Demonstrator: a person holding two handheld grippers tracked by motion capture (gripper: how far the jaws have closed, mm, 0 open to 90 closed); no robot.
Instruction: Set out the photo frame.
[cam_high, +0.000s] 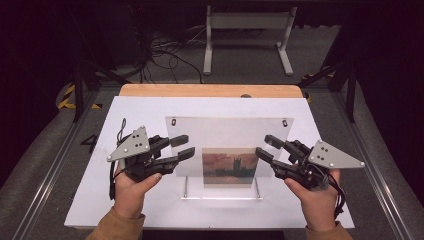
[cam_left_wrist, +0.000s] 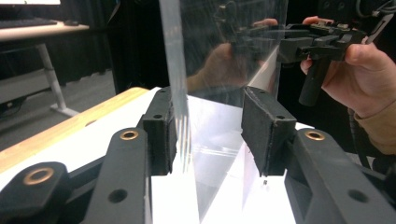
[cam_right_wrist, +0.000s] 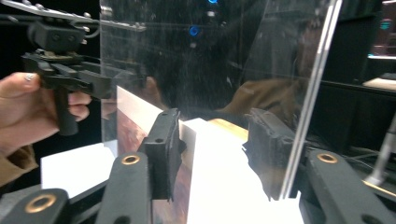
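A clear acrylic panel (cam_high: 230, 132) stands upright on a thin base, leaning slightly, with a reddish picture (cam_high: 230, 167) of a building low in its middle. My left gripper (cam_high: 186, 146) straddles the panel's left edge and my right gripper (cam_high: 265, 146) straddles its right edge. In the left gripper view the panel edge (cam_left_wrist: 176, 60) runs close by one pad (cam_left_wrist: 161, 130), with a wide gap to the other, so my left gripper (cam_left_wrist: 208, 109) is open. In the right gripper view the panel edge (cam_right_wrist: 306, 102) lies beside one pad (cam_right_wrist: 268, 149), far from the other; my right gripper (cam_right_wrist: 215, 128) is open.
The panel stands on a white board (cam_high: 150, 210) laid over a wooden table (cam_high: 210, 90). Behind the table are a white metal stand (cam_high: 247, 30) and loose cables (cam_high: 165, 50) on the floor. Grey rails run along both sides.
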